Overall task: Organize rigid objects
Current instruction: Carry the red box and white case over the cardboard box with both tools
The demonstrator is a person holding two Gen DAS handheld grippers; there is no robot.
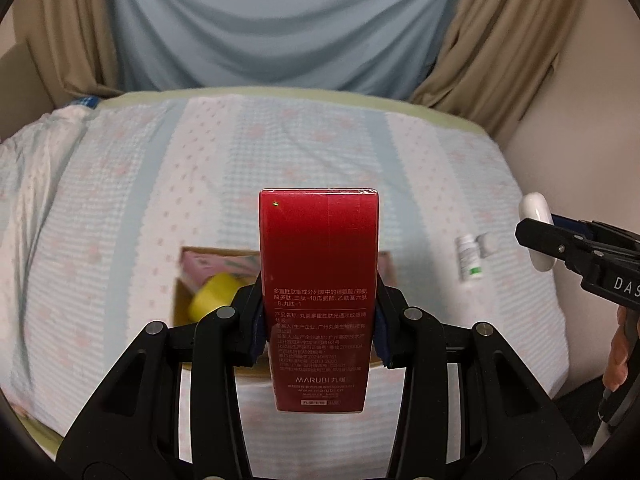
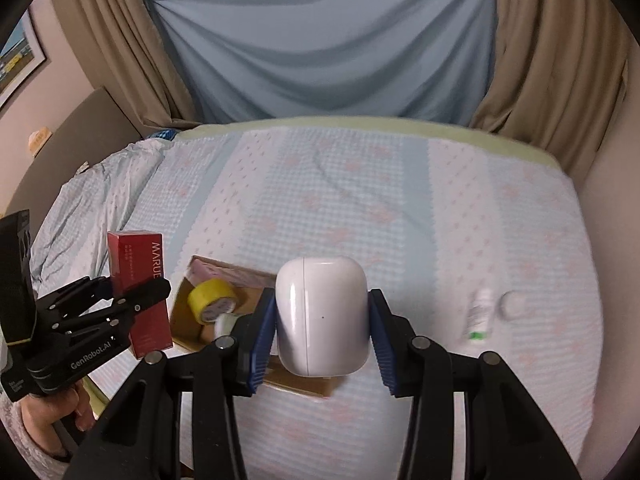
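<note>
Above the quilted pastel bed [image 2: 360,200], left tool [image 1: 318,320] grips a tall red carton [image 1: 318,248], right tool [image 2: 322,328] a white rounded case [image 2: 322,316]; next, probably lowering both into the near brown cardboard box [image 2: 182,312].

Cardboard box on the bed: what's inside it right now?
Inside the cardboard box: a yellow tape roll and something pink along the far wall, plus a blurred pale item beside the roll. The white case and red carton in front cover the rest.
</note>
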